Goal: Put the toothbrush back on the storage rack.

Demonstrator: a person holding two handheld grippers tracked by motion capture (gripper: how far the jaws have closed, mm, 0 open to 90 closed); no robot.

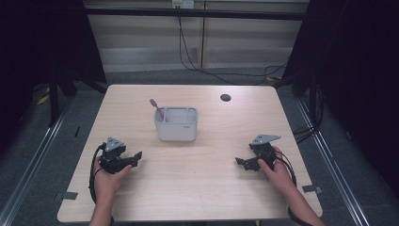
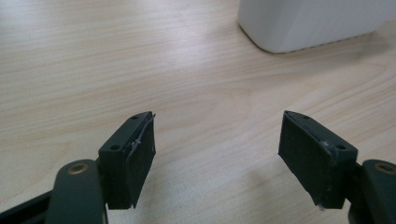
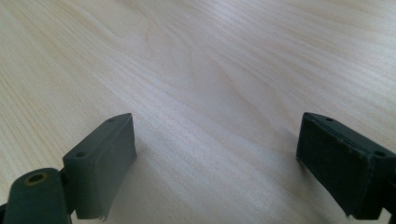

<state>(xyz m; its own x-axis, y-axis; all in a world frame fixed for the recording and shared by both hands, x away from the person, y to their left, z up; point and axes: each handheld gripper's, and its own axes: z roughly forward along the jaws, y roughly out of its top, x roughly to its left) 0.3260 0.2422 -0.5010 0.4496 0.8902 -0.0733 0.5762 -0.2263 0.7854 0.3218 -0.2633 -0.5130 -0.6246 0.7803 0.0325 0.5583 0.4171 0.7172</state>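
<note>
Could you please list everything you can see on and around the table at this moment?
rectangular white plastic holder: one, white, middle of the table, far half.
pink toothbrush: one, pink, standing tilted in the holder's left end.
light wooden table: one, pale wood, centre.
dark round hole: one, black, far right of tabletop.
black cables: several, black, floor behind the table.
left gripper: one, black, near left, fingers open, nothing between.
right gripper: one, black, near right, open, nothing between.

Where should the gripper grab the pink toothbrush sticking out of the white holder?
Grip the toothbrush on its bare upper stem, coming from above. It leans toward the far left out of the white holder, whose walls hide its lower part. The left gripper looks nearer.
</note>
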